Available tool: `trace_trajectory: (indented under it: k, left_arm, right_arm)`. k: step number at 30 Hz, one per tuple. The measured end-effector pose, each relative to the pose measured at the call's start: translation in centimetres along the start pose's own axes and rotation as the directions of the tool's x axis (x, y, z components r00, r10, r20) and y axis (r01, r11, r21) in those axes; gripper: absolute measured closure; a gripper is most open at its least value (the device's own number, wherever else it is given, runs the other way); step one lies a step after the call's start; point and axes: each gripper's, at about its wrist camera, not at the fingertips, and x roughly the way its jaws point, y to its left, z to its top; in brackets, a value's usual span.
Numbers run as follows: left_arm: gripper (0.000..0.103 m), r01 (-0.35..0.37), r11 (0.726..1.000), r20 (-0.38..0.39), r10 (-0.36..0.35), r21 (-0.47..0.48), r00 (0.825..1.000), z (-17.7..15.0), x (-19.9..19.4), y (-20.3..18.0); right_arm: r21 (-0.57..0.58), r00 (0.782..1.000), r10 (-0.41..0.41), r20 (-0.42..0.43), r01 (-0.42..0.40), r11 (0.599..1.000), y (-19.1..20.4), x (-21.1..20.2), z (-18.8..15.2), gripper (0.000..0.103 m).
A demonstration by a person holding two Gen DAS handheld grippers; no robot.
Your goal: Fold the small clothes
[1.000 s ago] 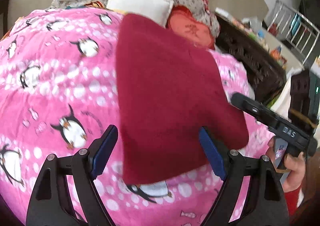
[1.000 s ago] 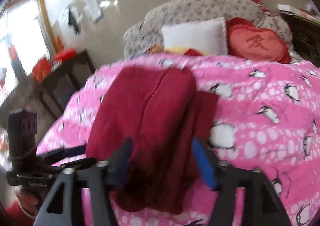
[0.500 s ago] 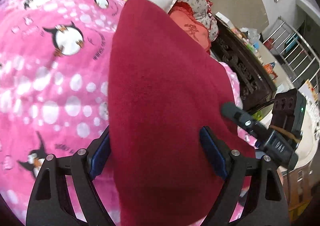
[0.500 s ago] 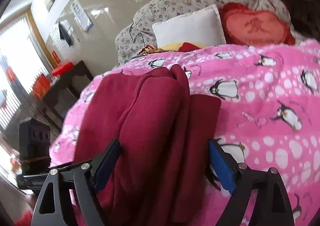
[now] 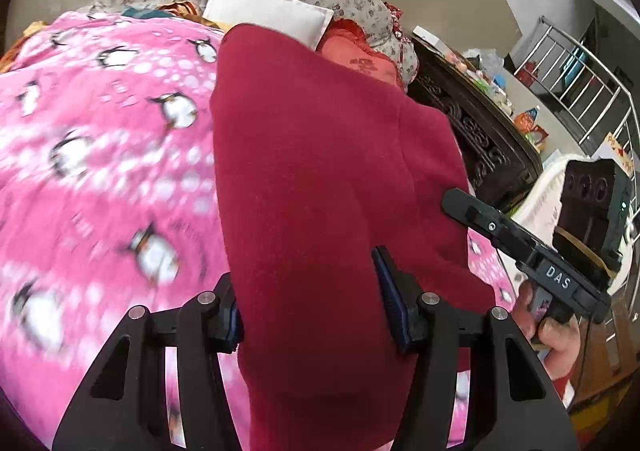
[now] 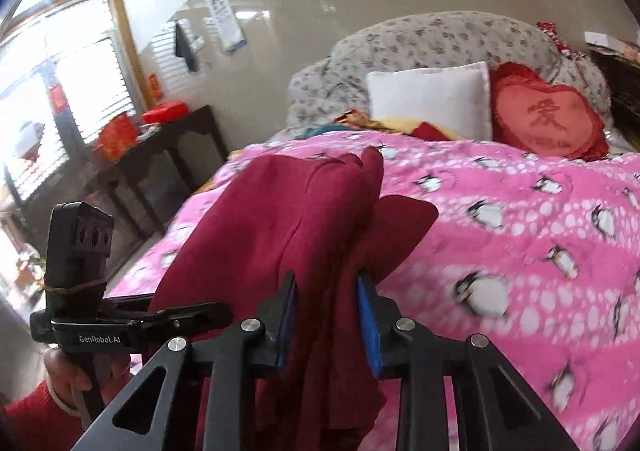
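Left wrist view: left gripper [image 5: 312,305] jaws, spread a second ago, are closing on the maroon garment [image 5: 320,179]; right gripper [image 6: 326,317] likewise. Garment's near edge, on pink penguin blanket [image 5: 100,155], appears ready for folding.

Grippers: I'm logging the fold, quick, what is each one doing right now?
Left gripper: jaws closing around the near edge of the red garment.
Right gripper: jaws closing on bunched folds of the same garment.
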Motion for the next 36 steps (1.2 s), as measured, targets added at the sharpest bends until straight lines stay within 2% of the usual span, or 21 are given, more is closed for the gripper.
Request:
trace_trajectory:
  k: [2,4,7,8,9,11,13,19,20,22,23,24,25,27,32,36]
  left_arm:
    - [0.048,-0.039,0.999,-0.006,0.039,0.005,0.999,-1.5,-1.7,-0.2]
    - [0.048,-0.095,0.995,-0.023,0.096,0.016,0.995,-3.5,-2.4,-0.1]
    - [0.048,-0.173,0.985,-0.061,0.173,0.015,0.983,-6.5,-1.2,0.9]
    - [0.045,-0.212,0.977,-0.068,0.212,0.009,0.975,-7.1,-0.5,1.4]
    - [0.043,-0.254,0.967,-0.045,0.254,0.003,0.966,-7.6,-0.2,1.9]
    - [0.038,-0.223,0.973,-0.018,0.223,-0.051,0.975,-8.0,-0.5,3.0]
    - [0.034,-0.228,0.971,-0.016,0.228,-0.072,0.974,-8.0,-1.4,3.3]
    - [0.033,-0.343,0.939,0.056,0.341,0.033,0.939,-8.6,-3.6,1.5]
    - [0.033,-0.347,0.937,0.062,0.345,0.035,0.937,-9.2,-4.0,1.7]
    - [0.033,-0.362,0.931,0.066,0.359,0.04,0.931,-9.7,-3.3,1.7]
    - [0.031,-0.361,0.931,0.065,0.358,0.041,0.931,-9.9,-3.1,1.8]
    - [0.029,-0.358,0.933,0.066,0.355,0.04,0.933,-10.0,-3.0,1.9]
    - [0.026,-0.351,0.936,0.064,0.348,0.035,0.935,-9.9,-2.5,1.8]
    - [0.026,-0.345,0.938,0.057,0.343,0.035,0.938,-10.1,-2.2,1.7]
    - [0.026,-0.381,0.923,0.083,0.376,0.051,0.923,-10.1,-2.5,0.8]
    - [0.026,-0.407,0.91,0.109,0.399,0.071,0.911,-9.9,-3.2,0.2]
  right_arm:
    - [-0.004,1.0,0.016,-0.016,-0.016,1.0,1.3,-0.7,-1.6,0.075]
    - [-0.021,1.0,-0.005,-0.03,0.005,1.0,2.2,-0.6,-3.3,0.076]
    - [0.003,0.996,-0.061,-0.058,0.061,0.998,2.2,0.9,-5.3,0.076]
    - [-0.006,0.991,-0.096,-0.091,0.096,0.995,2.1,1.8,-5.8,0.076]
    - [-0.018,0.986,-0.114,-0.12,0.112,0.994,2.2,2.3,-6.2,0.076]
    - [-0.037,0.986,-0.099,-0.135,0.094,0.995,2.7,1.6,-6.7,0.076]
    - [-0.062,0.992,-0.056,-0.117,0.049,0.997,3.7,0.1,-6.7,0.076]
    - [-0.168,0.984,0.048,-0.17,-0.077,0.983,8.5,-0.7,-8.2,0.076]
    - [-0.197,0.982,0.042,-0.184,-0.079,0.977,9.1,-0.4,-8.7,0.076]
    - [-0.299,0.974,-0.077,-0.214,0.009,0.954,9.7,0.9,-10.1,0.076]
    - [-0.339,0.96,-0.14,-0.242,0.052,0.939,9.4,1.8,-11.1,0.076]
    - [-0.347,0.948,-0.158,-0.277,0.055,0.936,8.9,2.6,-12.0,0.076]
    - [-0.321,0.945,-0.14,-0.294,0.041,0.946,8.3,3.0,-12.7,0.076]
    - [-0.258,0.954,-0.1,-0.282,0.025,0.966,7.3,2.8,-12.8,0.076]
    - [-0.218,0.964,-0.066,-0.257,0.009,0.976,7.6,1.3,-11.4,0.076]
    - [-0.217,0.979,-0.058,-0.194,0.015,0.976,8.5,-0.6,-9.6,0.073]
